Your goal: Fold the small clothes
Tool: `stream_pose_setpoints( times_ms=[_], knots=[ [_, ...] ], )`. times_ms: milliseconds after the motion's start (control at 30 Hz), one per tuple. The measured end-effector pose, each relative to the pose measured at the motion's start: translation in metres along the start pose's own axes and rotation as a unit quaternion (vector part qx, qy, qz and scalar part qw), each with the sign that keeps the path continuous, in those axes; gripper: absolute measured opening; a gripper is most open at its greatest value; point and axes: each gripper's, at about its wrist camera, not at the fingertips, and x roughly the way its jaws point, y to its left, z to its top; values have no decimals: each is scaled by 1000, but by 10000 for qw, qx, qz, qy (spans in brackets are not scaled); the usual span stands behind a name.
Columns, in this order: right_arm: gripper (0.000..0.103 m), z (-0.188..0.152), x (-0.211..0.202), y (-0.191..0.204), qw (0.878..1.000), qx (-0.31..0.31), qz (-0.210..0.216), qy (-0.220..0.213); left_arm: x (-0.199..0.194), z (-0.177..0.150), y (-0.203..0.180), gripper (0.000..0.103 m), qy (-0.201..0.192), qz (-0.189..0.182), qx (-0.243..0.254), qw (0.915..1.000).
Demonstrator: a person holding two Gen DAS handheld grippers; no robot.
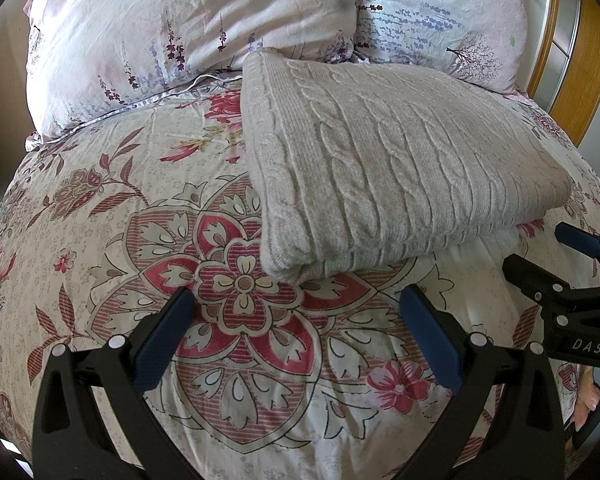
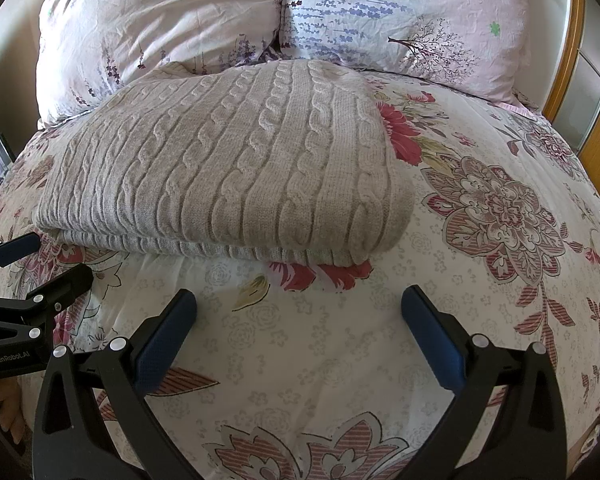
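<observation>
Left wrist view: our left gripper (image 1: pixel 296 308) nearest, jaws wide, holding nothing, above floral duvet (image 1: pixel 112 240). Grey cable-knit sweater (image 1: pixel 380 160) lies just ahead, already folded into thick stack, near corner just beyond fingertips. Right gripper (image 1: pixel 540 256) at right edge, also parted, empty.

Right wrist view: our right gripper (image 2: pixel 300 308) jaws wide, empty. Sweater (image 2: pixel 228 172) ahead, in front of pillows (image 2: pixel 180 12). We judge fold near done; if another fold is needed, pinch all layers at near edge, lift both corners evenly.
</observation>
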Motion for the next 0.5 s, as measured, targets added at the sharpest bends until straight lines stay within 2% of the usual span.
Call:
stream_pose_setpoints(
  times_ms=[500],
  knots=[
    [102,0,0,0,10000,-1,1,-1,0,0,0,101,0,-3,2,10000]
  ],
)
